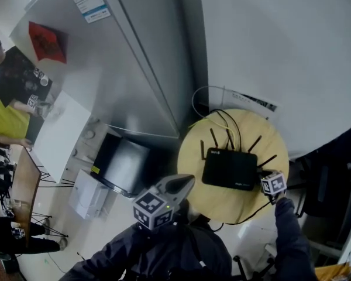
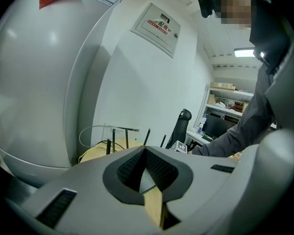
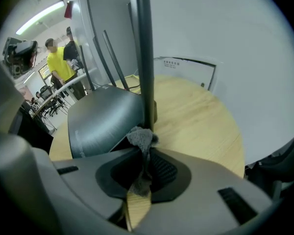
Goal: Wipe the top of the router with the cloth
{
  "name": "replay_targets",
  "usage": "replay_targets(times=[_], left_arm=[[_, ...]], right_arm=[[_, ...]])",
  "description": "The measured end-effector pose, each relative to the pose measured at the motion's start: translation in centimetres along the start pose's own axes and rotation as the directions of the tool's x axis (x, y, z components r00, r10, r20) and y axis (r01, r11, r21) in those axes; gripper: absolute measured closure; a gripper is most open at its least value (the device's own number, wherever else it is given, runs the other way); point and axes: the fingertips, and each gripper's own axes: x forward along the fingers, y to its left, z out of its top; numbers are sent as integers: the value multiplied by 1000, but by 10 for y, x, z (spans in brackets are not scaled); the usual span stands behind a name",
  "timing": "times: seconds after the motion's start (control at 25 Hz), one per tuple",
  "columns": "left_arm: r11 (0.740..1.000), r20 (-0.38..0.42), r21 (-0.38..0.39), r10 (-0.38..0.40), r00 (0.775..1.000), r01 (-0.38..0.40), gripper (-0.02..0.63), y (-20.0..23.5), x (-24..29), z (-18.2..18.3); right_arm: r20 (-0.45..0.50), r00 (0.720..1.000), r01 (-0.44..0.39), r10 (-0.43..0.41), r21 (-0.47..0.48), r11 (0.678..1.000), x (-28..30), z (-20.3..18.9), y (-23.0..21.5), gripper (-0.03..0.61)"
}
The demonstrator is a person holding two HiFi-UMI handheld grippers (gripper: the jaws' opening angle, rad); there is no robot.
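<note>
A black router (image 1: 229,168) with several upright antennas lies on a round wooden table (image 1: 234,201). My right gripper (image 1: 269,180) is at the router's right end, shut on a small grey cloth (image 3: 141,138). In the right gripper view the cloth bunches out of the jaws just beside the router's top (image 3: 105,117), at the foot of one antenna (image 3: 146,58). My left gripper (image 1: 186,183) hangs off the table's left edge, shut, with nothing between its jaws. In the left gripper view, my left gripper (image 2: 144,152) points towards the antennas (image 2: 148,137).
Yellow, black and white cables (image 1: 217,119) loop behind the router at the table's back edge. A large grey cabinet (image 1: 134,57) stands to the left, with a black box (image 1: 121,164) on the floor below. An office chair (image 2: 181,124) stands beyond the table. People (image 1: 11,92) are at the far left.
</note>
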Motion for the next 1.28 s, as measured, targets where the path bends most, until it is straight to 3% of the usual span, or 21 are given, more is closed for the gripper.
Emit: replay_targets(times=[0.32,0.64,0.92,1.08,1.2,1.28], left_arm=[[1000,-3,13,-26,1000,26,614,-3,4,4],[995,-16,38,-91,996,91,614,-16,12,1],[989,-14,42,-142,990,143,614,-27,11,1],[987,-14,45,-155,988,155,614,-29,7,1],[986,-2,51,-162,987,162,614,-29,4,3],[984,9,54,-168,986,168,614,-29,2,7]], right_arm=[[-14,998,-58,56,-89,994,-4,-12,28,508],[-20,995,-94,93,-91,991,-27,-50,72,508],[18,994,-107,107,-22,994,-31,-70,109,508],[36,997,-66,66,25,997,-32,-63,118,508],[139,989,-67,47,139,988,-50,-45,123,508],[246,968,-91,42,189,978,-71,-25,132,508]])
